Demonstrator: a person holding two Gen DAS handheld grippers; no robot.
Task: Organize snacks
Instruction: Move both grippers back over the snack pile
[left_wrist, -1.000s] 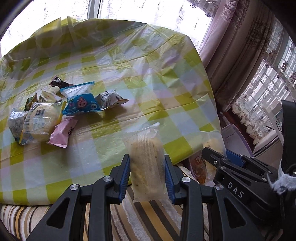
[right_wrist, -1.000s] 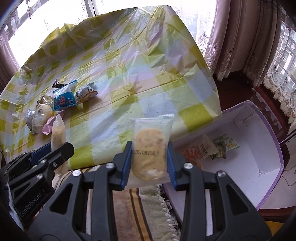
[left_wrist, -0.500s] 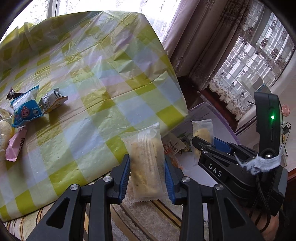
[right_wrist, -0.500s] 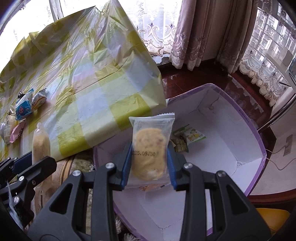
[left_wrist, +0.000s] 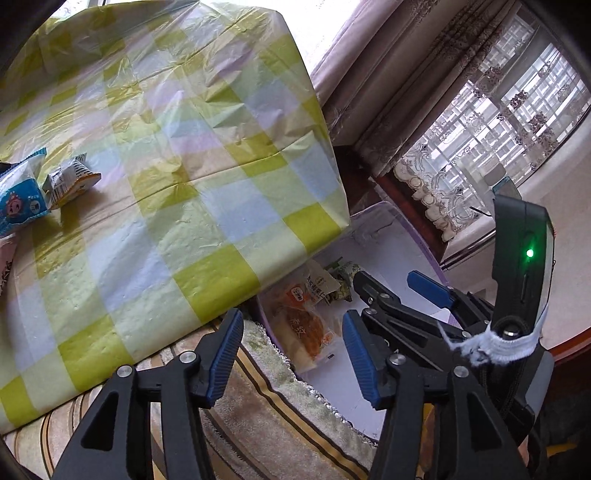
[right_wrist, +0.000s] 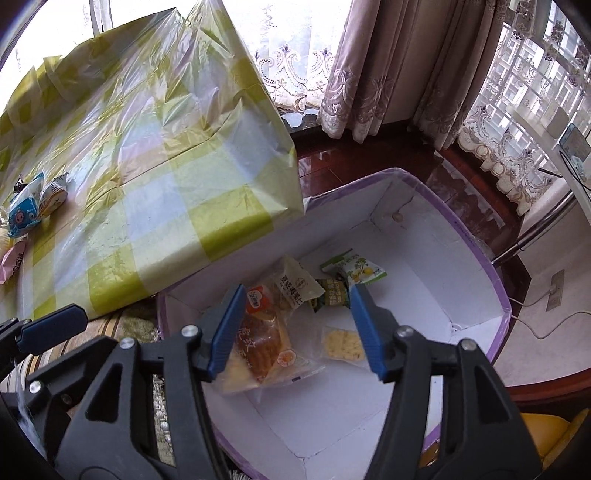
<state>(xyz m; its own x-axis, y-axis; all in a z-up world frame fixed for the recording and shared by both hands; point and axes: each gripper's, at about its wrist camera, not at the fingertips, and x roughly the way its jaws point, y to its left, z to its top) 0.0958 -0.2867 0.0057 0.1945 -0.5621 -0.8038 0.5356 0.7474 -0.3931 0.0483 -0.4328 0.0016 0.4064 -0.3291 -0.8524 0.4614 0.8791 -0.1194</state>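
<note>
While both ribbed-padded grippers gape, crinkly packets fill the box (white-walled).

Both wrist views look down, close over purple-rimmed box beside checked table; both share box, table corner.
</note>
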